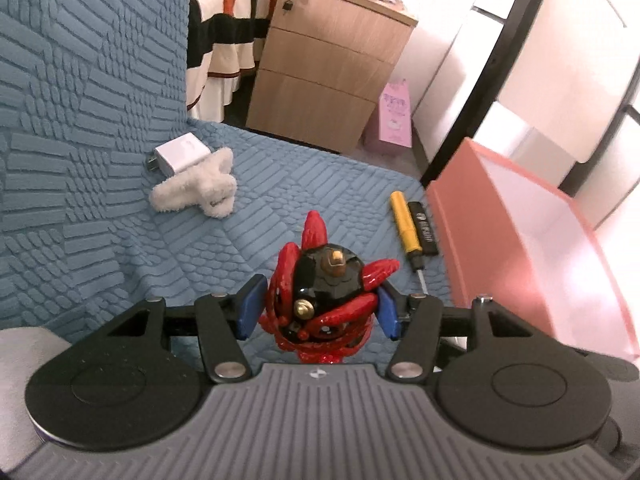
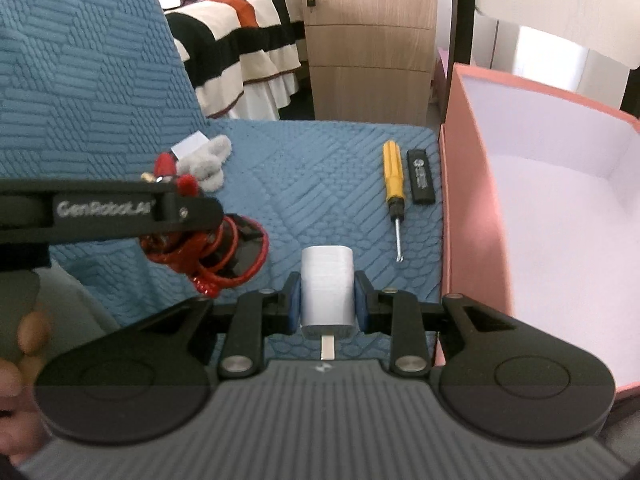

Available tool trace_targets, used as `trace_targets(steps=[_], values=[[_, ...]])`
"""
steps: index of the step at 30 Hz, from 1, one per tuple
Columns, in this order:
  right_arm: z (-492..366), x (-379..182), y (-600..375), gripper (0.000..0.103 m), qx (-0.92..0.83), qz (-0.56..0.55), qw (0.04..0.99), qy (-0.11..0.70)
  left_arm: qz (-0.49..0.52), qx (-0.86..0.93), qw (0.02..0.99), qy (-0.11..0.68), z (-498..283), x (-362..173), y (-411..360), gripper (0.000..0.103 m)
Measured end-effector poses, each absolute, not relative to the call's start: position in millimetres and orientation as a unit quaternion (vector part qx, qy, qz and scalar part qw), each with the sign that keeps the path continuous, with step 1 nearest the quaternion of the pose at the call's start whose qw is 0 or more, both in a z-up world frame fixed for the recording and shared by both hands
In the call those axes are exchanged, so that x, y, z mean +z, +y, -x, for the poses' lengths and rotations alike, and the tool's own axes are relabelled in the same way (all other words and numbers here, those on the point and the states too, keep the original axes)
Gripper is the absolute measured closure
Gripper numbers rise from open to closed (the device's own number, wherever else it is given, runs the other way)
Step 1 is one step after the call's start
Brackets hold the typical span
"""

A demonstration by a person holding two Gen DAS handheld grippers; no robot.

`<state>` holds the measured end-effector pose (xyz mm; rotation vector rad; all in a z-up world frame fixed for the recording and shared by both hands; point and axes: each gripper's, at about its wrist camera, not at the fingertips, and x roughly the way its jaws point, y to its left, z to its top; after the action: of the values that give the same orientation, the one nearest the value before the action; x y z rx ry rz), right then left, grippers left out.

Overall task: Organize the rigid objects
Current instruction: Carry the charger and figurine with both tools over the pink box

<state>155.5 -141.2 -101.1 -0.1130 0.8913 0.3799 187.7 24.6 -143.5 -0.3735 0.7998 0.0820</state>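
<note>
Left gripper (image 1: pixel 318 306) tilted down, clamping red figurine (image 1: pixel 324 300); right gripper (image 2: pixel 327 300) likewise, white charger (image 2: pixel 327 290)

On the quilted cover (image 2: pixel 320 168), a screwdriver (image 2: pixel 394 178) is laid just left of a flat stick-shaped device (image 2: pixel 421 178), both beside the open box (image 2: pixel 452 200) at right. Far left, a fluffy clip (image 1: pixel 196 190) is set touching a charger block (image 1: pixel 180 156). A drawer cabinet (image 2: pixel 370 48) is placed behind the cover, a bed (image 2: pixel 240 40) to its left.
</note>
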Motion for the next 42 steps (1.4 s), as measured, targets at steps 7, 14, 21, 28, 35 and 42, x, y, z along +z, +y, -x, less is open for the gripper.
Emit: trace_targets(steps=[7, 14, 21, 28, 35, 42], values=[[-151, -61, -154, 0.073, 0.177, 0.045, 0.892, 0.412, 0.178, 0.026, 0.910, 0.375, -175, -106, 16, 0.040], [-142, -18, -167, 0.073, 0.176, 0.041, 0.906, 0.383, 0.185, 0.014, 0.915, 0.359, -167, -70, 8, 0.040], [-137, 16, -181, 0.073, 0.179, 0.030, 0.913, 0.364, 0.182, 0.009, 0.921, 0.344, -162, -35, -7, 0.040], [-140, 39, -202, 0.073, 0.166, 0.020, 0.922, 0.349, 0.172, -0.007, 0.927, 0.333, -169, -5, -29, 0.040], [-144, 59, -229, 0.073, 0.147, 0.011, 0.930, 0.337, 0.165, -0.034, 0.929, 0.328, -190, 20, -63, 0.040], [-157, 69, -265, 0.073, 0.124, 0.001, 0.935, 0.333, 0.155, -0.062, 0.929, 0.330, -220, 33, -112, 0.040]])
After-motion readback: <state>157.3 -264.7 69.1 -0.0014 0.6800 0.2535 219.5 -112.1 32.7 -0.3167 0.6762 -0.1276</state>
